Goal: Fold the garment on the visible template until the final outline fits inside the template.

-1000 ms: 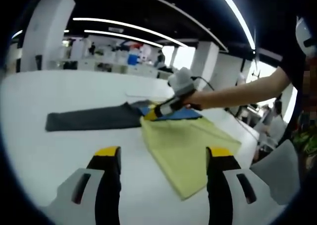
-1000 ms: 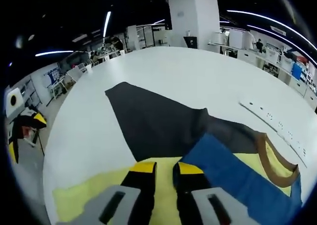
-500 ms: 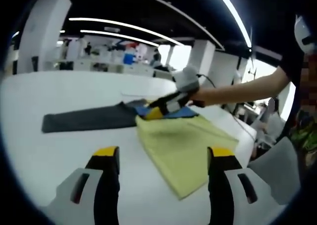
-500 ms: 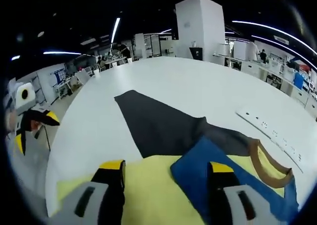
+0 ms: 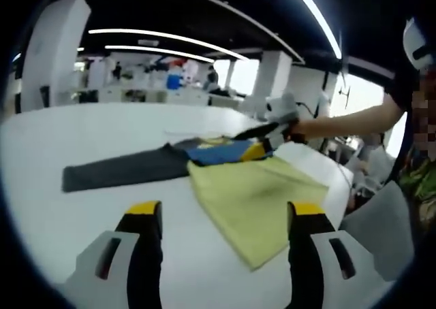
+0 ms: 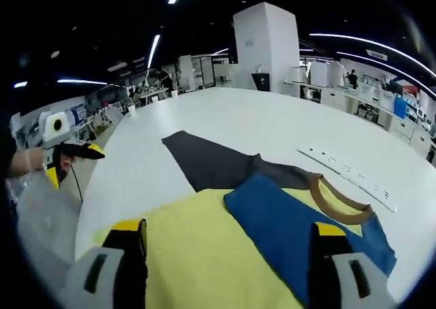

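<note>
R gripper [image 6: 226,237] let go of garment [image 6: 272,220] & lifted off – jaws wide | L gripper [image 5: 221,217] wide, idle over table [image 5: 82,139] | sleeve fold laid – more folds likely left

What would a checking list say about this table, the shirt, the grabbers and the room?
Surface: white table, broad and bare around the clothing.
Job's things: yellow garment with a blue panel and a brown collar, lying flat, partly over a dark grey template.
Clutter: white power strip on the table beyond the collar.
Grippers: left gripper open, above the table, holding nothing; right gripper open above the garment, holding nothing.
Cables: nothing seen on the table.
Surroundings: large hall with white pillars, ceiling light strips and distant benches; a person's arm reaches in.
</note>
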Available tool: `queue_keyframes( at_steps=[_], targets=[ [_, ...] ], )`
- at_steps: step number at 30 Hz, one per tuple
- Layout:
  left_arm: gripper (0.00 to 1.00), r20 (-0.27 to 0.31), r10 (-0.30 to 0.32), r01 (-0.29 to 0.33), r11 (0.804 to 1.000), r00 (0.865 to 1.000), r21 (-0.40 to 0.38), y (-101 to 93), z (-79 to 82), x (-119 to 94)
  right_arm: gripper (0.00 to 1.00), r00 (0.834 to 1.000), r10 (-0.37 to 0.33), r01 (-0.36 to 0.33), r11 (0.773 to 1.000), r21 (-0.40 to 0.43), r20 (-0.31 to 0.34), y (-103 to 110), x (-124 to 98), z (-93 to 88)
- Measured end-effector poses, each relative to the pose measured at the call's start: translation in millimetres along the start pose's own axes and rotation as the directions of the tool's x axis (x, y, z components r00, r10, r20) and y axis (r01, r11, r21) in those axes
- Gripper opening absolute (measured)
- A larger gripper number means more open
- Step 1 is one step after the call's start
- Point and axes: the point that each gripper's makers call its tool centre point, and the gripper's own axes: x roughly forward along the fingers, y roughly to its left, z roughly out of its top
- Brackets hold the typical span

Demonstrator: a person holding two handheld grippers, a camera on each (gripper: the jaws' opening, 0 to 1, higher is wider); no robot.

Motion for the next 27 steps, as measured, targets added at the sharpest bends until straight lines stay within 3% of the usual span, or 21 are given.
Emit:
queue_keyframes(
  at_steps=[5,11,15,21,27],
  targets=[
    [0.72,-0.008,-0.001,0.002,0.999,1.0,0.052,6.5,16.1,-6.2,1.0,0.999,-0.035,0.034,0.999,0.018,0.039,-7.3,-35.3,-0.1],
    [0.71,-0.026,0.008,-0.007,0.999,1.0,0.052,20.5,18.0,-8.8,1.0,0.995,-0.072,0.07,0.997,0.037,0.069,-12.2,-64.1,-4.3],
    [0.7,-0.016,0.037,-0.036,0.998,0.999,0.053,37.5,25.5,-3.6,1.0,0.993,-0.092,0.088,0.995,0.046,0.076,-17.3,-79.6,-11.6],
    [0.7,-0.065,0.048,-0.041,0.993,0.997,0.113,66.5,33.2,11.6,1.0,0.989,-0.123,0.115,0.989,0.097,0.086,-14.0,-101.6,-26.8],
    [0.69,-0.063,0.066,-0.057,0.99,0.996,0.129,91.8,46.7,16.8,1.0,0.982,-0.156,0.142,0.981,0.133,0.106,-16.8,-118.0,-31.6]
  ],
)
